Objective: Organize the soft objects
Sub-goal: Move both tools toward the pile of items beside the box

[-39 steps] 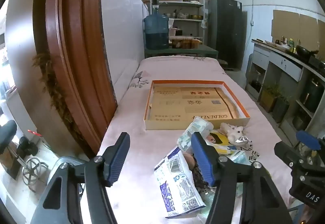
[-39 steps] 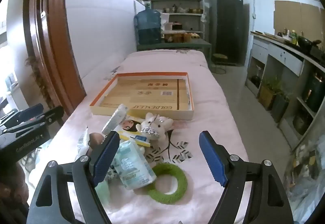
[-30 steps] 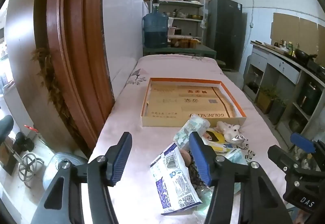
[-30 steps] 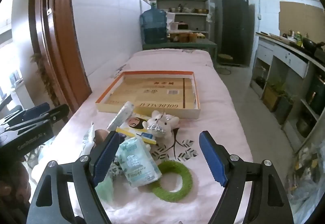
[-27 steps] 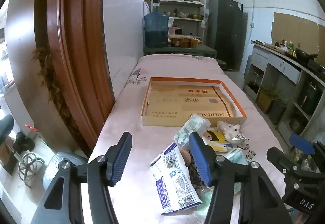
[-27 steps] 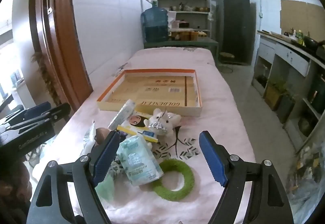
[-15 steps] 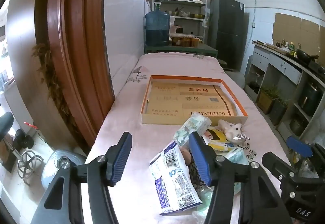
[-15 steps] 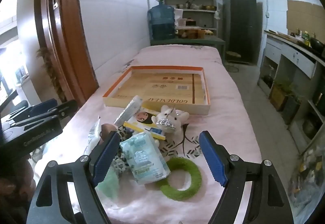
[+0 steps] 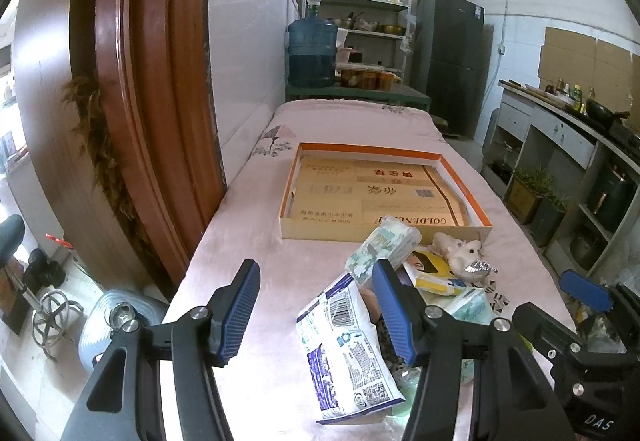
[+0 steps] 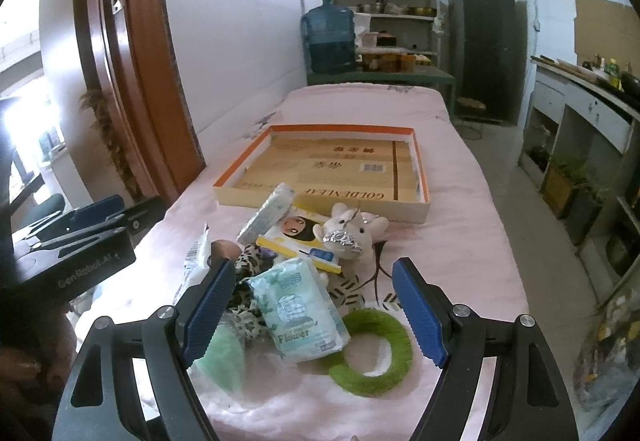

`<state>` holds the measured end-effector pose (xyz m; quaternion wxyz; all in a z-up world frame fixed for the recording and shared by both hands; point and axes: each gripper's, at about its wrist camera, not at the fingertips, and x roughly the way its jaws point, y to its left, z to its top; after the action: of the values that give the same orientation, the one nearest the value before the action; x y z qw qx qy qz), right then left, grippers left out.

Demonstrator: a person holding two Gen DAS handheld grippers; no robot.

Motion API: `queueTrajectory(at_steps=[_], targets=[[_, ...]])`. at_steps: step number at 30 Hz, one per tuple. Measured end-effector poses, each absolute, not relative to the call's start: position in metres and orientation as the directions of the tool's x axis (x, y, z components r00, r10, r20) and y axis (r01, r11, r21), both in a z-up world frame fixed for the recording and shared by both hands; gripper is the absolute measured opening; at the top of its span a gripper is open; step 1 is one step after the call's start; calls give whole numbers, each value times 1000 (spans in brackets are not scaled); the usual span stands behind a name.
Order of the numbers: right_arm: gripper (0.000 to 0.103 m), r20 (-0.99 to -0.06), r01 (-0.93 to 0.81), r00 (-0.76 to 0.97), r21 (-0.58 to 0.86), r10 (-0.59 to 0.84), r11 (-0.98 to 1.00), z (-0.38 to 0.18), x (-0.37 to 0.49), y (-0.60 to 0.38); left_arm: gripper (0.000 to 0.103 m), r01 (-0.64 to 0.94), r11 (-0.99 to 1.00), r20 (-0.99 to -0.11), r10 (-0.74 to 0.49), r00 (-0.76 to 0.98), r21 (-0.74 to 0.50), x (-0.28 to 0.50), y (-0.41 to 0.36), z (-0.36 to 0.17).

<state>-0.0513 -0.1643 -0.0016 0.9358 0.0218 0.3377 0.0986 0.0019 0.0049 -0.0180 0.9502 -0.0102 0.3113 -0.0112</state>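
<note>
A heap of soft items lies on the pink cloth in front of a shallow cardboard tray (image 9: 292, 229) (image 10: 400, 212) with an orange rim. In the heap are a teal tissue pack (image 10: 298, 311), a green ring (image 10: 380, 361), a white plush animal (image 10: 354, 227) (image 9: 456, 247), a second tissue pack (image 9: 384, 247) (image 10: 268, 215), a white-and-blue snack bag (image 9: 346, 345) and a leopard-print cloth (image 10: 250, 265). My left gripper (image 9: 316, 315) is open, low at the heap's left side. My right gripper (image 10: 312, 309) is open, hovering over the teal pack and ring.
A brown wooden door frame (image 9: 152, 121) rises close on the left. Beyond the table's far end stand a blue water jug (image 9: 312, 53), metal shelves (image 9: 360, 1) and a dark fridge (image 9: 452, 65). A counter (image 9: 560, 129) with pots runs along the right.
Both cameras have drifted slightly, with the heap sitting a bit higher and closer in the right wrist view. Both grippers stay open and nothing on the table has moved.
</note>
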Motion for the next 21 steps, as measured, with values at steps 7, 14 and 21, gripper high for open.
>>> queueTrajectory(at_steps=[7, 14, 21], targets=[[82, -625, -183, 753, 97, 203, 978, -2, -50, -161, 59, 15, 1000, -597, -27, 802, -25, 4, 5, -20], [82, -630, -190, 748, 97, 208, 977, -3, -48, -159, 59, 12, 1000, -600, -26, 799, -28, 4, 5, -20], [82, -636, -201, 740, 99, 217, 975, -6, -48, -156, 59, 13, 999, -609, -33, 792, -37, 4, 6, -24]])
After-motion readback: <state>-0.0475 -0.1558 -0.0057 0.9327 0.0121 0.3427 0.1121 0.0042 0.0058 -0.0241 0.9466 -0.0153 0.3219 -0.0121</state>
